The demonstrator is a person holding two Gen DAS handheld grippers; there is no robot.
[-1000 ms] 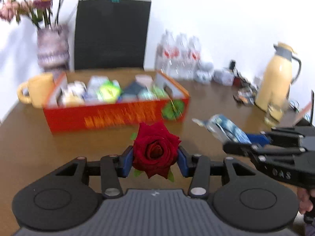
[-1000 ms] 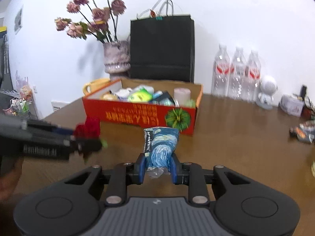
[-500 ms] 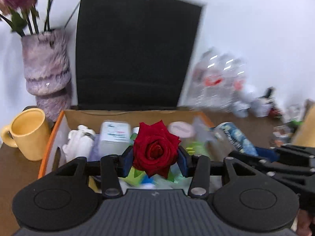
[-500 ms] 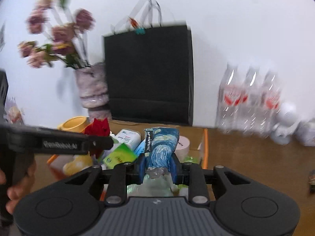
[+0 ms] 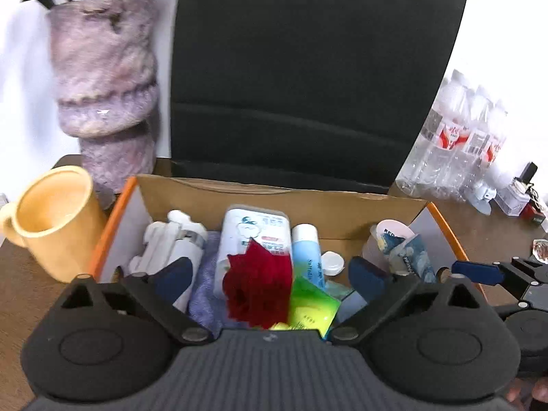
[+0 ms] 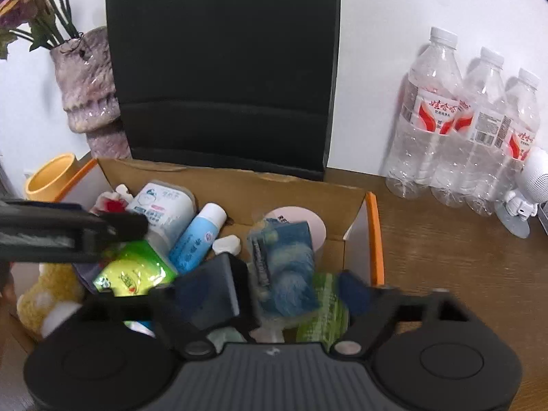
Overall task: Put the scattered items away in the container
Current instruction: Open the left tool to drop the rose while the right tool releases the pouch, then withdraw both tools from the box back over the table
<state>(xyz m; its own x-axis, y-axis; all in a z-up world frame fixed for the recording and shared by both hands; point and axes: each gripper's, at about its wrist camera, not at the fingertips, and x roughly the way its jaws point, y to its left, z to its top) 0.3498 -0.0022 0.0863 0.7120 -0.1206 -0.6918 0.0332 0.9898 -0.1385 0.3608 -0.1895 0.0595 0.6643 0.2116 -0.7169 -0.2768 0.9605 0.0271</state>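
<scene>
The orange cardboard box point(image 5: 161, 195) point(image 6: 373, 236) holds several items: a white tissue pack, a blue tube, a green packet. My left gripper point(image 5: 270, 274) hangs open over the box; the red rose point(image 5: 257, 289) sits free between its spread fingers, dropping among the items. My right gripper point(image 6: 274, 291) is open over the box's right part; the blue painted pouch point(image 6: 287, 267) lies loose between its fingers, on the contents. The pouch also shows in the left wrist view point(image 5: 407, 257). The left gripper's arm point(image 6: 68, 233) crosses the right wrist view.
A yellow mug point(image 5: 51, 219) stands left of the box, a purple vase point(image 5: 102, 85) behind it. A black paper bag point(image 6: 222, 68) stands right behind the box. Water bottles point(image 6: 462, 120) and a small white figure point(image 6: 524, 191) stand on the brown table at right.
Both grippers moved forward over the box and opened. The rose and the blue pouch left the fingers and dropped into the box.
</scene>
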